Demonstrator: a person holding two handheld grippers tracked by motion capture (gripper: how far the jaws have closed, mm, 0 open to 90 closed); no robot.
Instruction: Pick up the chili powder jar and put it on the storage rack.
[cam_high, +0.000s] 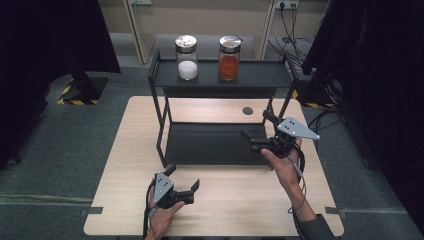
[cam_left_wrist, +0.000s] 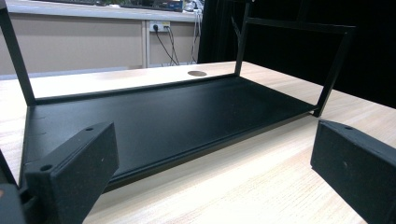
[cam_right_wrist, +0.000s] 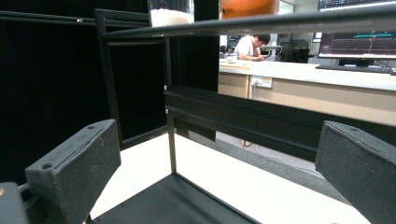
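Both tongs are spread and empty: left tongs (cam_high: 184, 186) over the table (cam_high: 125, 165), right tongs (cam_high: 256, 131) beside the rack (cam_high: 220, 80). To take the red jar (cam_high: 229, 58), I'd raise the right tongs level with its glass body before pinching.

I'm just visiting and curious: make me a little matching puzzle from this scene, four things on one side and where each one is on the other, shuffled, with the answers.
Things:
1. glass jar of white powder
2. glass jar of orange-red powder
3. left gripper
4. right gripper

Places:
A. above the black metal rack's lower shelf, at its right end
B. top shelf, left
C. over the wooden table, in front of the rack
D. top shelf, right

Pairs: 1-B, 2-D, 3-C, 4-A
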